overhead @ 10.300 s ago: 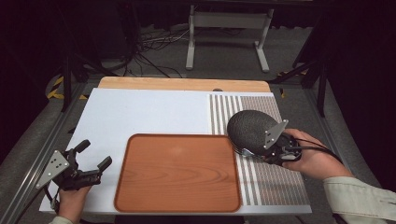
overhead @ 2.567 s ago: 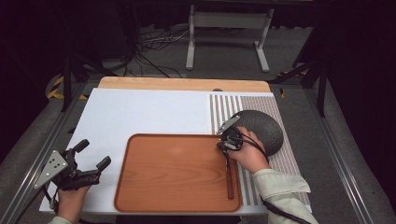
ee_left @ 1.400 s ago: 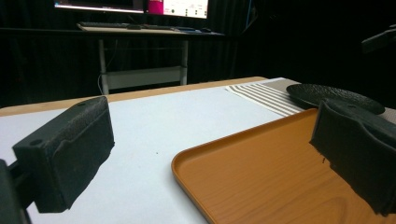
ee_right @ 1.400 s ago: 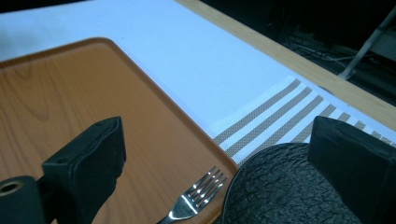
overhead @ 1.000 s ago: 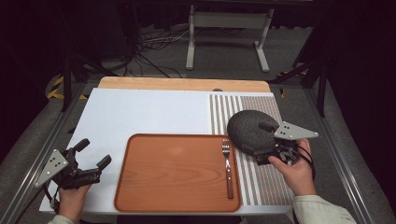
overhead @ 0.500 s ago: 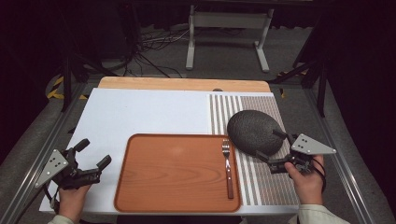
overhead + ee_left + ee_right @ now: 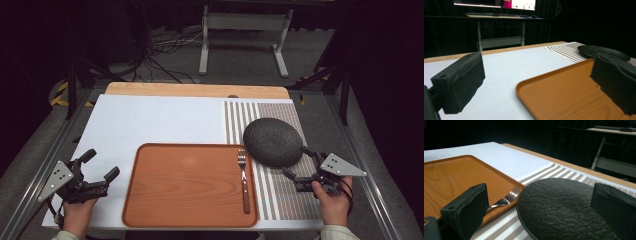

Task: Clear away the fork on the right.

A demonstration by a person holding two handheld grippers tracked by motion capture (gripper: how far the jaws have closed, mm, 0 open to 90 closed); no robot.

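1. Your right gripper sits near the tabletop's right edge, toward the near right corner, its jaws spread wide and holding nothing.
2. Right in front of those jaws lies the dark plate, the thing nearest to them: a round, shallow, charcoal-black dish with a rough, pebbled surface and a thin rim. It rests flat on the striped placemat, which covers the right end of the tabletop.
3. In the right gripper view, the plate lies between the two jaws but apart from them.
4. The fork lies along the right edge of the orange-brown wooden tray, tines pointing to the far edge, just beside the plate.
5. Your left gripper rests at the near left corner, jaws wide apart and empty, just off the tray's left edge.
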